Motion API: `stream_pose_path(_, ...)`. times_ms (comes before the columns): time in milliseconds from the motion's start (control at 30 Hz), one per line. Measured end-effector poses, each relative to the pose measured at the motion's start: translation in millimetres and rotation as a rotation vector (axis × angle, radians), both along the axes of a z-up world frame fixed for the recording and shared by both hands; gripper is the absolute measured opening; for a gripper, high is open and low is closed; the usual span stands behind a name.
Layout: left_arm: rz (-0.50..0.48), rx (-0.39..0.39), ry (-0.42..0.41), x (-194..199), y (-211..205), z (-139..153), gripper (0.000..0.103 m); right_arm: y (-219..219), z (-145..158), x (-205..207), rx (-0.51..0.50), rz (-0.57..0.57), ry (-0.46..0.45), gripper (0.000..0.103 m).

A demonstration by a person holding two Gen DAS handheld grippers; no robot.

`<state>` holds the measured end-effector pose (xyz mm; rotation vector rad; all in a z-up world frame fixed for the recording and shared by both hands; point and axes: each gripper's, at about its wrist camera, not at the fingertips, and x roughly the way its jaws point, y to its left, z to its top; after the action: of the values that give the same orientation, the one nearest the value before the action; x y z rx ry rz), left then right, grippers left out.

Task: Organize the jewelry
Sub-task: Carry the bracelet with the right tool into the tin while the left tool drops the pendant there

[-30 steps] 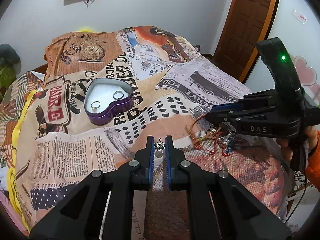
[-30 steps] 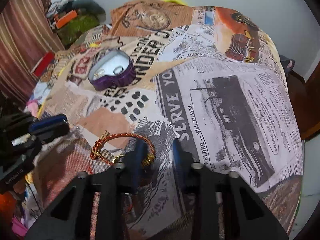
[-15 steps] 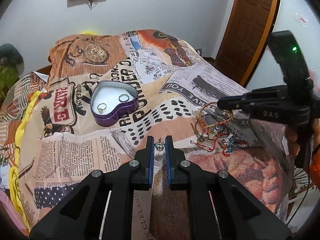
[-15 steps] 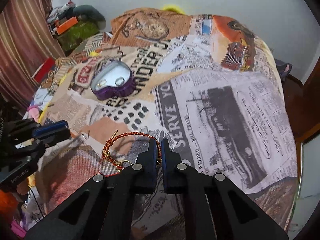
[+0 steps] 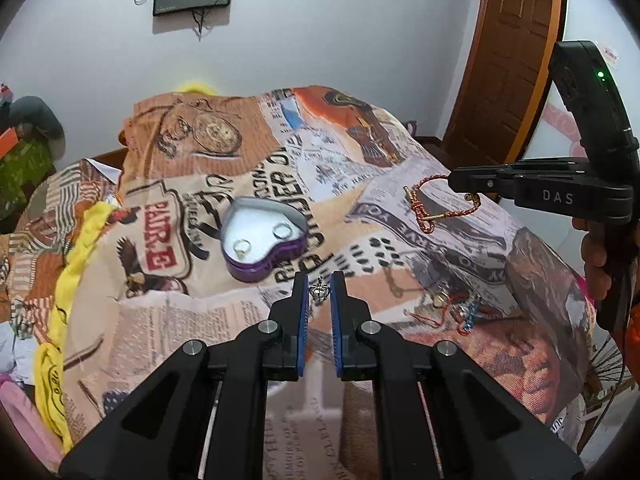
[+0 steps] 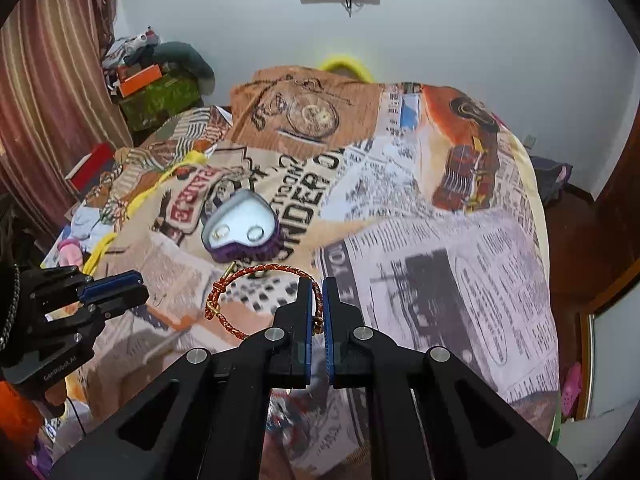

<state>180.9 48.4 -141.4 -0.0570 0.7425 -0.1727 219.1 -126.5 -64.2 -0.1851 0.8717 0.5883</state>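
Note:
A purple heart-shaped tin (image 5: 264, 236) with a white lining sits open on the printed bedspread and holds two rings (image 5: 242, 247). My left gripper (image 5: 320, 286) is shut on a small silver crown ring (image 5: 320, 291), just in front of the tin. My right gripper (image 6: 317, 286) is shut on a braided red-and-gold bracelet (image 6: 256, 270), which hangs lifted off the bed; from the left wrist view the bracelet (image 5: 420, 208) dangles from the right gripper (image 5: 454, 180). The tin (image 6: 240, 230) lies beyond the bracelet in the right wrist view.
A small heap of tangled jewelry (image 5: 456, 308) lies on the bedspread at the right. The left gripper (image 6: 116, 284) shows at the left of the right wrist view. A yellow cloth (image 5: 76, 248) borders the bed's left side. A wooden door (image 5: 516, 56) stands behind.
The right gripper closed on the bracelet and lifted it off the bed. Both grippers rose, and the left one kept its hold on the silver ring.

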Motion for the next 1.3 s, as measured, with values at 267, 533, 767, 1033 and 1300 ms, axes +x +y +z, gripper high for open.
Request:
stream_pose_path(267,0.044,0.009,-0.023,11,21,5,0.009,26,5,16,0.013,0.017,-0.018,0.004)
stream_pose_path(533,0.075,0.008,-0.024,29,37,-1,0.009,54,1,35,-0.001,0.049,-0.013,0.004)
stream_pose_path(767,0.086,0.003,-0.025,46,45,-6,0.009,82,-10,49,-0.042,0.074,0.002,0.004)
stream_pose_path(1033,0.096,-0.025,-0.005,70,55,-17,0.009,111,-34,67,-0.101,0.097,0.051,0.004)
stream_pose_path(1300,0.091,-0.039,0.047,98,61,-35,0.009,136,-62,84,-0.142,0.112,0.121,0.004)
